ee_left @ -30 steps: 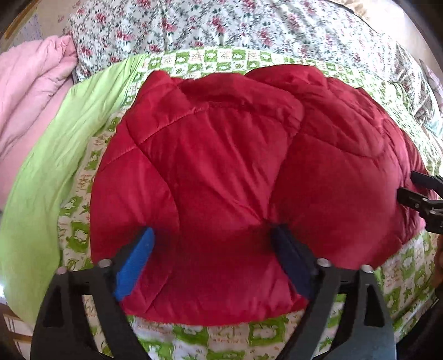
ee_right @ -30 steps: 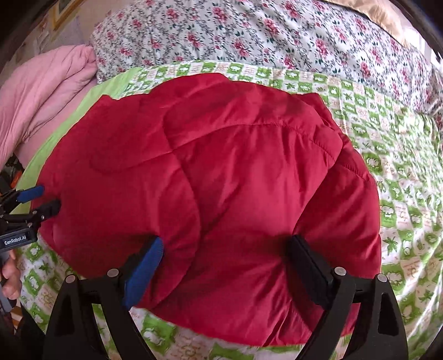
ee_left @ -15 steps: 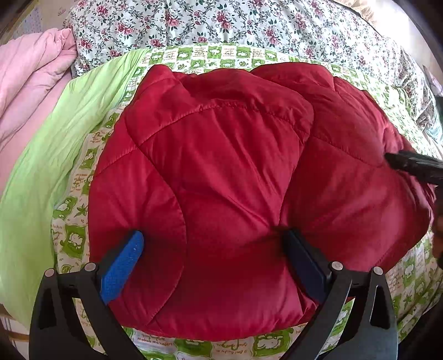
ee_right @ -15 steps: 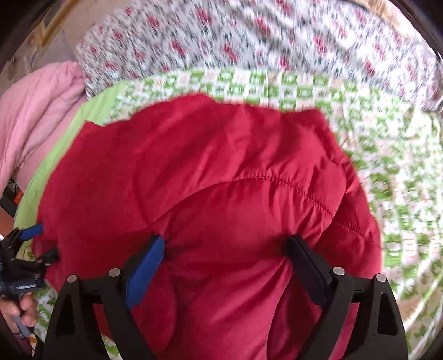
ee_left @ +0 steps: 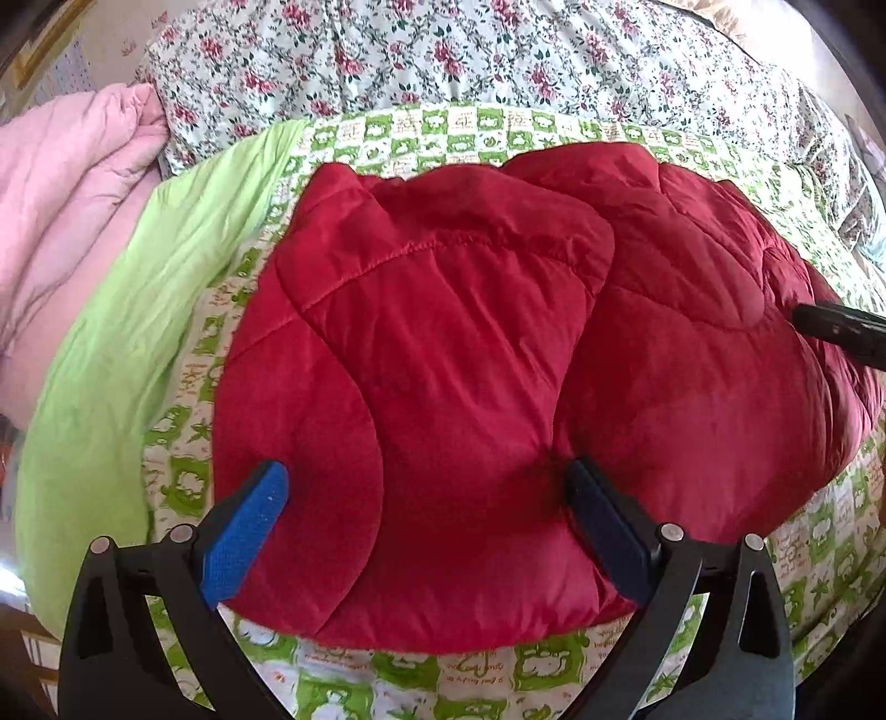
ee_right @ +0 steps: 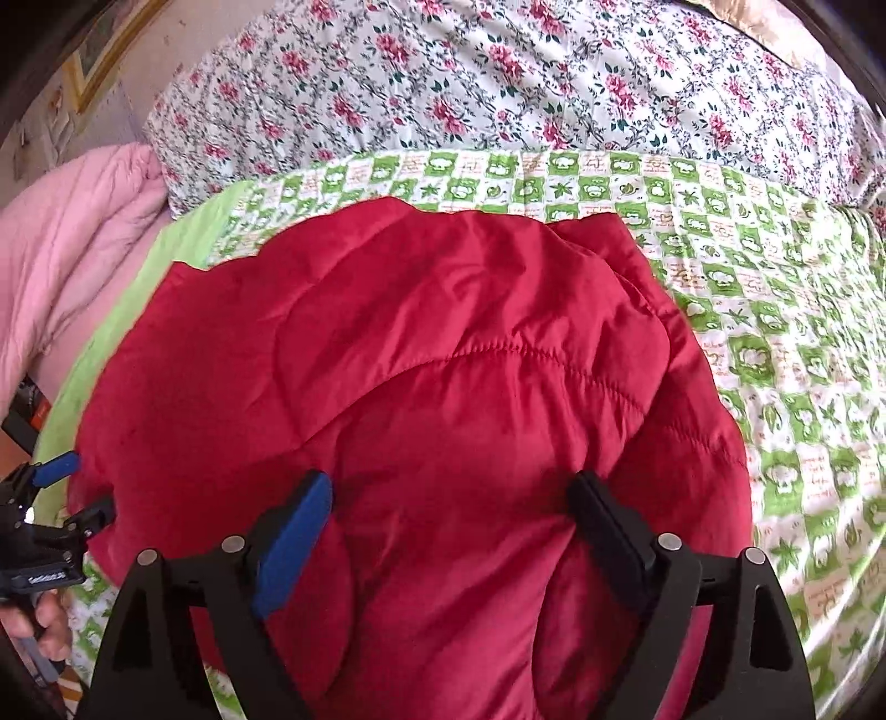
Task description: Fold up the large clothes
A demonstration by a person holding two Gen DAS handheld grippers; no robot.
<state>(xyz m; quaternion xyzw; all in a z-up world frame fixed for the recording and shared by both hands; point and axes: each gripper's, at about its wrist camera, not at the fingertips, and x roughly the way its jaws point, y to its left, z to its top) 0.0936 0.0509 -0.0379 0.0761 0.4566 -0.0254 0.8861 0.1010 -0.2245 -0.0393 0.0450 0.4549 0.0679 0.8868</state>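
Your right gripper (ee_right: 443,531) has been closing on the jacket (ee_right: 443,343), wide-clenched; left gripper (ee_left: 426,520) likewise grasps it, bulk at twelve o'clock.

Before you, a bed under a green-and-white patterned sheet (ee_right: 747,310), floral quilt (ee_right: 498,83) behind it, pink duvet (ee_left: 61,205) bunched left, pale wall (ee_right: 166,50), gilt picture frame (ee_right: 97,66), daylight.

The puffy red quilted jacket (ee_left: 443,354) lies on the green-and-white checked quilt (ee_left: 476,130); floral bedding (ee_left: 443,50) at twelve o'clock, pink padded blanket (ee_left: 61,183) at ten
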